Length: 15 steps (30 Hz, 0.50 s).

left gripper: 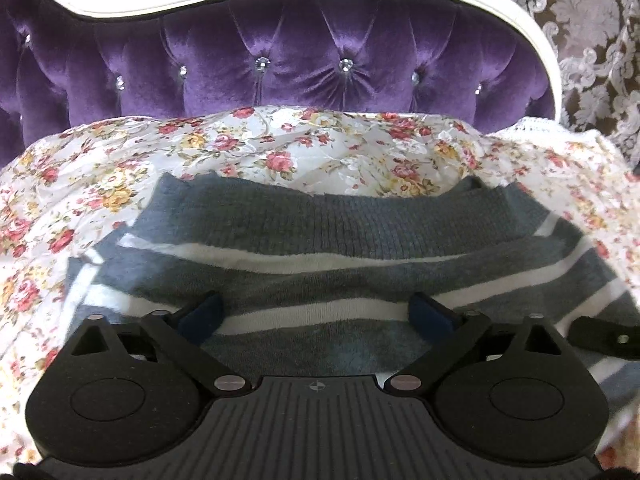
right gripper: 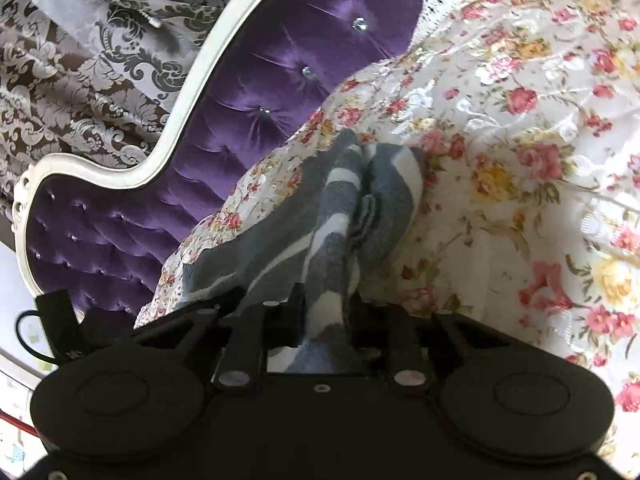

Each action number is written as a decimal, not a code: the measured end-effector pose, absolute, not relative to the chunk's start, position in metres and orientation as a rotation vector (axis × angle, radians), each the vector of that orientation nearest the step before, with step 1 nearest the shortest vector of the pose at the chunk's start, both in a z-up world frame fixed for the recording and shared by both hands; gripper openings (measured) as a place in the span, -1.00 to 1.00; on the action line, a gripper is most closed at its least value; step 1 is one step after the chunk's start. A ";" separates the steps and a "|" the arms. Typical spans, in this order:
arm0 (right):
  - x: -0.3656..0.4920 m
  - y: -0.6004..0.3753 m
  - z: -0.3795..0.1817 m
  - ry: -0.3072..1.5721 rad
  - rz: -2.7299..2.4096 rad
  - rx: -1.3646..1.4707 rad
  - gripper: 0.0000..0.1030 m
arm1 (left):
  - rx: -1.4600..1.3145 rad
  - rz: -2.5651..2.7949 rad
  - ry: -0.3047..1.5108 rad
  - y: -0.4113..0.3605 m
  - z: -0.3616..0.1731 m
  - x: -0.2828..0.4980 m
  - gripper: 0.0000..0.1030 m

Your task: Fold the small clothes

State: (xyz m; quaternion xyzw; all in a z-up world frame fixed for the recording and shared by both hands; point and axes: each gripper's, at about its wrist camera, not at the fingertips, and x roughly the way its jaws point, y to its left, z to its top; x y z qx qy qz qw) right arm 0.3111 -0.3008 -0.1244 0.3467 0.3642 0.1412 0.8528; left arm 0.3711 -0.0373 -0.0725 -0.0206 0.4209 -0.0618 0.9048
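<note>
Brown curtains with a pale damask pattern (left gripper: 592,40) hang behind a bed whose tufted purple velvet headboard (left gripper: 280,56), studded with crystal buttons, sits in a curved white frame (right gripper: 168,136). A white bedspread printed with red and yellow roses (left gripper: 280,148) covers the mattress. On it lies a small grey-and-white striped sweater (left gripper: 340,264), ribbed hem toward the headboard. The left gripper (left gripper: 316,314) hangs over it, jaws spread wide, gripping nothing. The right gripper (right gripper: 324,316) is clamped on a bunched fold of the sweater. No readable writing anywhere.
</note>
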 end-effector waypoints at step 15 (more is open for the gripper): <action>0.305 -0.289 -0.113 0.759 0.241 0.601 -0.40 | -0.203 -0.033 0.838 0.071 -0.047 0.259 0.85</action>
